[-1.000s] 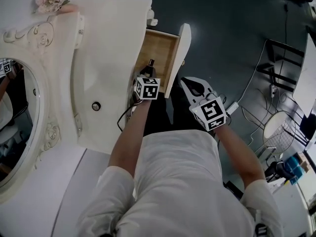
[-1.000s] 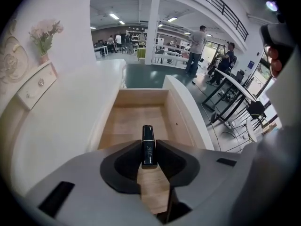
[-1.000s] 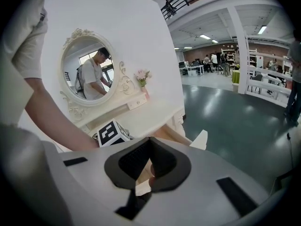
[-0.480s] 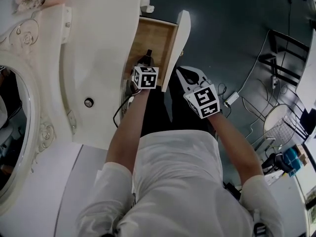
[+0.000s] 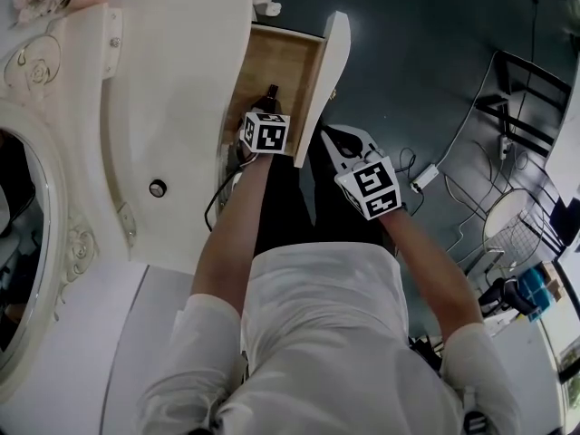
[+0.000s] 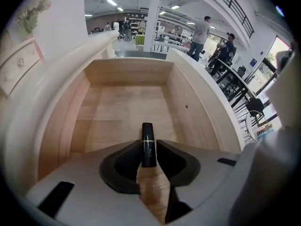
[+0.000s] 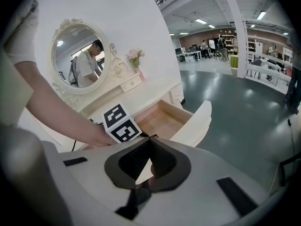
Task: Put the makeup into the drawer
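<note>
A dark grey-green floor [image 5: 435,53] with a dull sheen spreads through a wide hall, lit by strip lights [image 7: 202,21] on the ceiling and broken by a white column [image 7: 237,32]. Against a plain white wall [image 7: 127,13] stands a cream table [image 5: 172,89] with carved scrollwork, an oval mirror [image 7: 77,55] and pink flowers [image 7: 135,55] beside the mirror. A power strip [image 5: 423,178] and cables lie on the floor near a black metal frame [image 5: 528,98] and a white wire basket [image 5: 509,231]. People [image 6: 202,29] stand far off
</note>
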### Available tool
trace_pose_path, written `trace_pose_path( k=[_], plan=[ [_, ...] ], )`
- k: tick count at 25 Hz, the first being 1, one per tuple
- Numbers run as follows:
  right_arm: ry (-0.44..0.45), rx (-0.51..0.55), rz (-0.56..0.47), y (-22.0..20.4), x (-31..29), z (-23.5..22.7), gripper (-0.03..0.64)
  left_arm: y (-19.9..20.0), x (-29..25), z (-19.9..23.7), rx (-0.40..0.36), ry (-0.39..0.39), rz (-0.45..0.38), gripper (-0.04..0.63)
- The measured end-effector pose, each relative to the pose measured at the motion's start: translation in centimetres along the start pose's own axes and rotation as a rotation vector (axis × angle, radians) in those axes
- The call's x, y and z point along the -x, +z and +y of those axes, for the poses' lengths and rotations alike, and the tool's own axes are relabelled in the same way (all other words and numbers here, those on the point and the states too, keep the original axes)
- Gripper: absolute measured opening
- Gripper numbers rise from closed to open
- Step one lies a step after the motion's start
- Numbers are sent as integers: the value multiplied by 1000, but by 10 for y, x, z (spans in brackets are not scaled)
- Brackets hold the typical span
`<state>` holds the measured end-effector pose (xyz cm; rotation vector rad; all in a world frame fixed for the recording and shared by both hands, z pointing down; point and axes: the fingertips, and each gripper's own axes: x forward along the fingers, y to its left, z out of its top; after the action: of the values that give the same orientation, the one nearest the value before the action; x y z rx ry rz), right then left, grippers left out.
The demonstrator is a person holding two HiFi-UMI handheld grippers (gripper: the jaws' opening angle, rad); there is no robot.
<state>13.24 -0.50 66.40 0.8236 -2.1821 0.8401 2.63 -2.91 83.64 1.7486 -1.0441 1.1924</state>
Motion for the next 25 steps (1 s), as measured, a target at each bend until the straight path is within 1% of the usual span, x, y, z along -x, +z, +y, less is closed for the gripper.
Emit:
trace_pose_path(
  k=[1, 2, 3, 6, 7, 13, 18, 21, 23, 25],
  plan=[
    [0, 0, 1, 0, 0, 0, 25, -2, -2, 0, 4, -6, 8, 111],
    [0, 2, 2, 0, 1, -1, 25, -3, -4, -1, 10, -14, 17, 128],
    [0, 4, 2, 1, 1, -1, 25, -3, -5, -2, 16, -22, 22, 159],
    [-2, 15, -1, 4, 3, -3, 25, 1, -4, -5, 22, -38, 12, 210],
    [-2, 21, -3, 5, 5, -2, 25, 3, -1, -7, 21, -44, 3, 216],
    [21, 87, -12, 22, 11, 8, 25, 20, 34, -10, 19, -52, -72, 218],
    [39, 138, -30, 41, 17, 22, 25, 24, 73, -10, 33, -70, -149, 218],
    [51, 167, -38, 50, 18, 29, 25, 28, 96, -2, 46, -49, -202, 209],
    [61, 186, -40, 54, 18, 33, 25, 28, 109, 3, 56, -26, -225, 174],
    [73, 205, -42, 59, 19, 39, 24, 27, 123, 9, 62, -4, -246, 163]
  ],
)
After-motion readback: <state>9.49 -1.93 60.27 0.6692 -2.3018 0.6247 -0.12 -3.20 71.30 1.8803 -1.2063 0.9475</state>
